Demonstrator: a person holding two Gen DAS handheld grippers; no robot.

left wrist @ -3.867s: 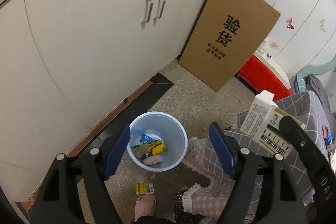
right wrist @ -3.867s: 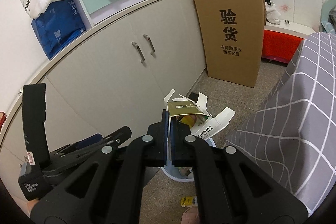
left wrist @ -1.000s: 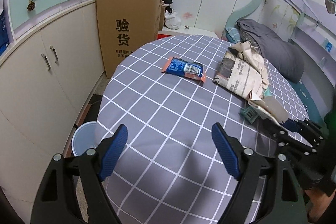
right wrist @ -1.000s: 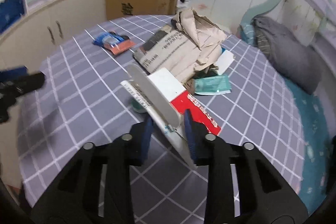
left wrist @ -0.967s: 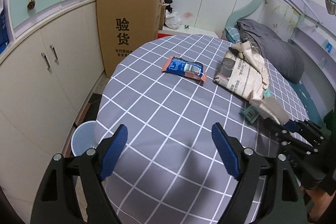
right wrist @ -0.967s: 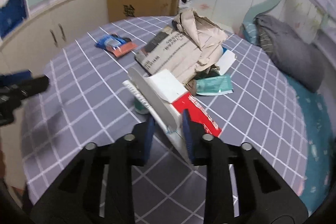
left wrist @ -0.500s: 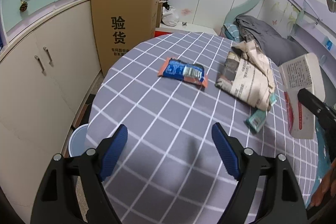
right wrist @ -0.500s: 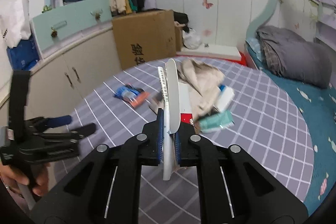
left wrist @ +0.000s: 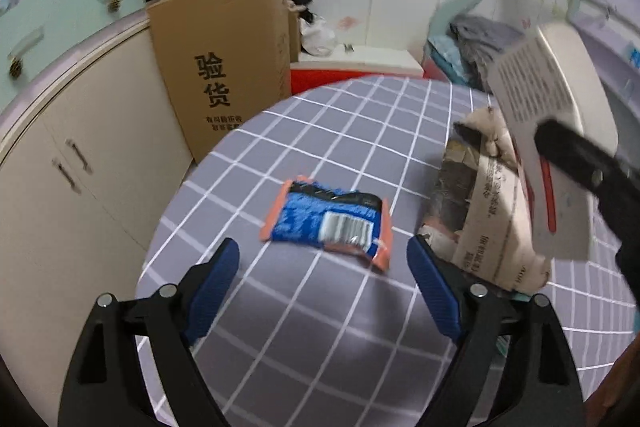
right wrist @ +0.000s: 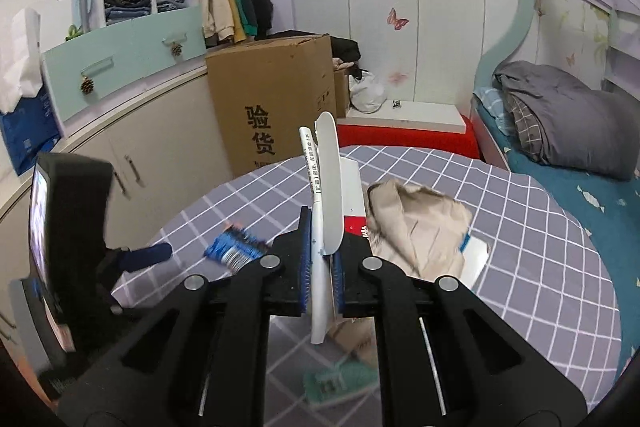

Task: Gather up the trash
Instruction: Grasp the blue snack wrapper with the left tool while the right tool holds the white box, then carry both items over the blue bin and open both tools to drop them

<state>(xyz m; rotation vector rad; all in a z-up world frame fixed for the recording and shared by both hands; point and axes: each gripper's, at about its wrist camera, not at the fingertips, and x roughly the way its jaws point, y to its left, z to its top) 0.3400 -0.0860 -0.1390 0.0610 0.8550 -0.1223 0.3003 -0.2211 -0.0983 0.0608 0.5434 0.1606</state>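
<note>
A blue and orange snack wrapper [left wrist: 328, 223] lies on the grey checked table [left wrist: 320, 327]. My left gripper [left wrist: 324, 287] is open and hovers just short of it, the wrapper between the line of its fingers. My right gripper [right wrist: 320, 275] is shut on a flattened white and red carton [right wrist: 326, 203] and holds it upright above the table; the carton also shows in the left wrist view [left wrist: 548, 131]. The wrapper appears in the right wrist view [right wrist: 236, 247] to the left of the carton.
Crumpled newspaper and brown paper [left wrist: 488, 203] lie right of the wrapper, also in the right wrist view [right wrist: 416, 223]. A green packet [right wrist: 336, 379] lies near the table's front. A cardboard box [left wrist: 224, 67] and cabinets [left wrist: 60, 155] stand left; a bed [right wrist: 560, 131] is at right.
My left gripper has moved forward toward the snack wrapper, which now sits close to its fingers. My right gripper has lifted the carton from the table and holds it upright.
</note>
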